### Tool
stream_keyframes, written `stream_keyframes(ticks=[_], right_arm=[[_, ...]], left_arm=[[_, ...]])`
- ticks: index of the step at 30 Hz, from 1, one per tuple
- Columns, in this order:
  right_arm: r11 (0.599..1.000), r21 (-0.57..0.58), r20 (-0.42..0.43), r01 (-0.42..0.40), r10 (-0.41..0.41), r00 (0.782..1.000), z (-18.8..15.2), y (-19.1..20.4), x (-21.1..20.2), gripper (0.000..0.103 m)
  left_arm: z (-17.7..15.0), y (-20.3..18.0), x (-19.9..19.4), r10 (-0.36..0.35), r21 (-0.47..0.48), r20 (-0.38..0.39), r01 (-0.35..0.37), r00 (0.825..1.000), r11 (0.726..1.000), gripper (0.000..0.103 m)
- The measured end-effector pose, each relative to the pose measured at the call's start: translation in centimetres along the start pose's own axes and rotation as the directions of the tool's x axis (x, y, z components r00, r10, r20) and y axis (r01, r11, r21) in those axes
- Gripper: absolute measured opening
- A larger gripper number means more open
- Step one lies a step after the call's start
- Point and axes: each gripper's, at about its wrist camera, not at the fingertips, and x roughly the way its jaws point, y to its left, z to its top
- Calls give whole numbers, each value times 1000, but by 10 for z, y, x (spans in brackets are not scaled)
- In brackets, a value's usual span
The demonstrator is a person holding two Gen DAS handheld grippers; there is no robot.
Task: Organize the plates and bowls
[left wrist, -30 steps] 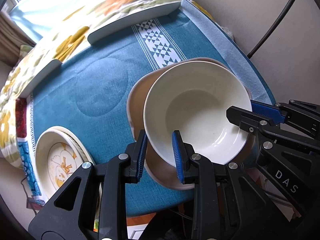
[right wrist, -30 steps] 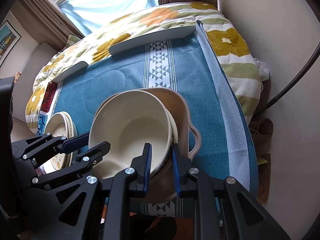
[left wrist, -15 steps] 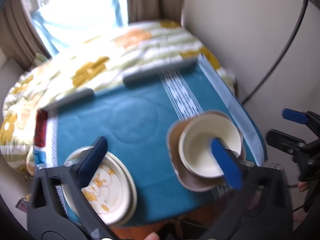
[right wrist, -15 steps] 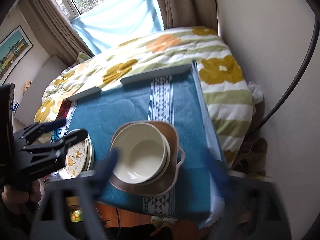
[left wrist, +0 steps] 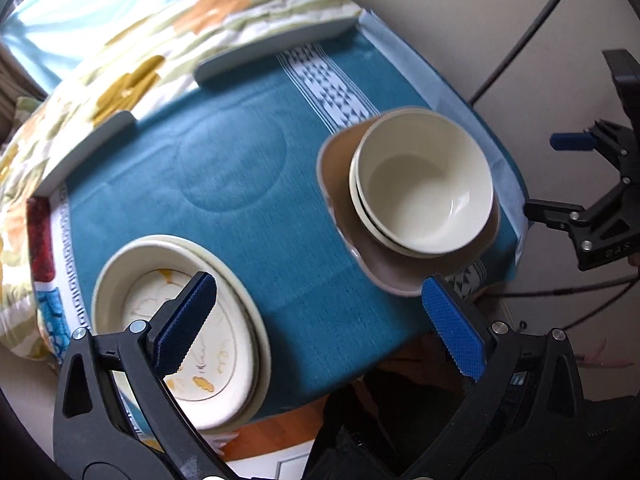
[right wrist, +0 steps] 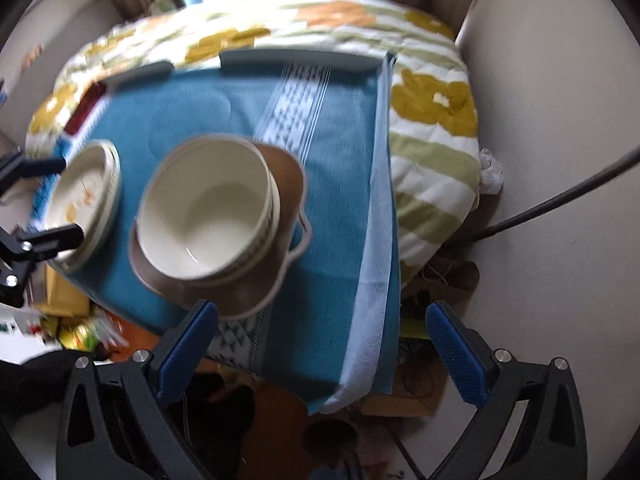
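Note:
Stacked cream bowls [left wrist: 424, 184] sit nested on a brown plate with handles [left wrist: 384, 268] at the right front of the blue-clothed table; they also show in the right wrist view [right wrist: 208, 212], on the brown plate [right wrist: 288, 184]. A stack of cream plates with a yellow drawing [left wrist: 180, 320] sits at the left front, seen too in the right wrist view [right wrist: 84, 196]. My left gripper [left wrist: 320, 324] is open and empty, held above the table's front edge. My right gripper [right wrist: 320, 348] is open and empty, off the front edge; it shows in the left wrist view [left wrist: 560, 176].
The blue cloth [left wrist: 224, 168] covers a small table beside a bed with a flowered quilt [right wrist: 432, 96]. Grey rails [left wrist: 276, 48] line the far edge. A wall and a black cable [right wrist: 560, 200] stand to the right. Clutter lies on the floor below.
Both grippers have let go of the cream bowl, opened wide and pulled back up and away from the table. The bowl now rests nested in the stack on the brown plate.

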Motion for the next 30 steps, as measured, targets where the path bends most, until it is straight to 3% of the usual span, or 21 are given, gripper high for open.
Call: stream_keyframes(ticks=[5, 7, 16, 20, 25, 30], right_arm=[[999, -25, -75, -41, 39, 996, 10, 2, 30, 94], [998, -53, -97, -43, 38, 995, 13, 6, 37, 82], [990, -87, -174, -111, 95, 980, 20, 13, 63, 48], [987, -64, -167, -150, 137, 976, 22, 12, 74, 36], [982, -21, -126, -190, 186, 974, 19, 12, 85, 28], [976, -21, -65, -216, 214, 975, 13, 17, 86, 22]], left_arm=[[3, -5, 36, -11, 13, -92, 12, 996, 1000, 96], [6, -7, 46, -18, 12, -123, 19, 992, 1000, 92], [12, -11, 77, -38, 15, -190, 42, 981, 999, 78], [12, -13, 86, -68, 2, -183, 70, 981, 998, 61], [13, -16, 100, -91, -16, -168, 90, 982, 996, 48], [9, -27, 109, -121, -3, -126, 121, 985, 993, 24]])
